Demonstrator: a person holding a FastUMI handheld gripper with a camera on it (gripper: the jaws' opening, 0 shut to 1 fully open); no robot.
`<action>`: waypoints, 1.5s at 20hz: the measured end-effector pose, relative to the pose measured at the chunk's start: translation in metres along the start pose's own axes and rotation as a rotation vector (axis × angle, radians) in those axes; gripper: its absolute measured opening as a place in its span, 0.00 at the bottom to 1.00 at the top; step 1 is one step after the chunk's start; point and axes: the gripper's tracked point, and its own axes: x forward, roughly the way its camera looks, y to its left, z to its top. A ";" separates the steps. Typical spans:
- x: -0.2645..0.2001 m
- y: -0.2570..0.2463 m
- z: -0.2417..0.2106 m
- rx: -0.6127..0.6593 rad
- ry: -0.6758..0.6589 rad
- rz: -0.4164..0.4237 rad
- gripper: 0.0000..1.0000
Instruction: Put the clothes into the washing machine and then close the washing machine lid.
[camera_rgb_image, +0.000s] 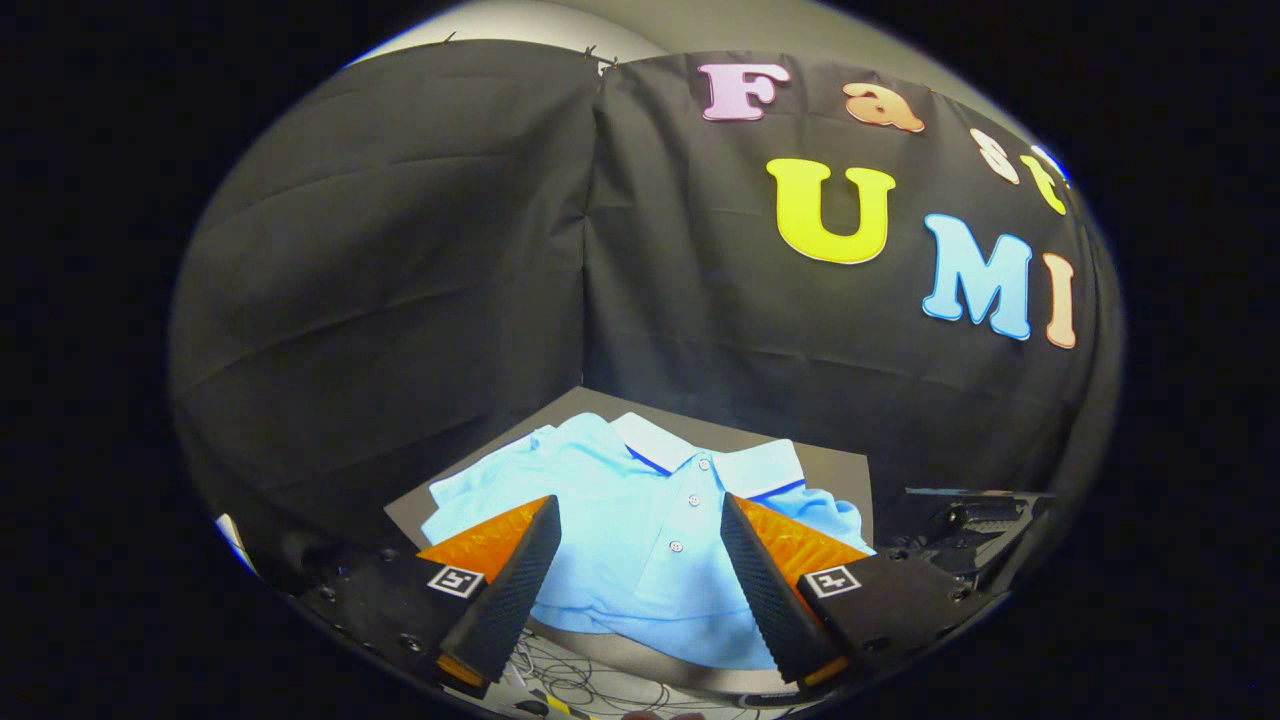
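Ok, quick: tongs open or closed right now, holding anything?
Tongs: open, holding nothing; the light blue polo shirt lies between and beyond the fingers.

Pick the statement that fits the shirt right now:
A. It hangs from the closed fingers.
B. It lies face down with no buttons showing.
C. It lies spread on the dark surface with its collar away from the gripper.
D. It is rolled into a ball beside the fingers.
C: the light blue shirt lies flat on the dark surface, buttons up, collar at the far end, while the gripper is open and holds nothing.
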 end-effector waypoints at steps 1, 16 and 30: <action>0.007 -0.001 -0.004 -0.005 0.008 -0.011 1.00; 0.044 -0.009 -0.050 0.024 0.063 -0.070 1.00; 0.044 0.002 -0.043 0.005 0.100 -0.042 0.16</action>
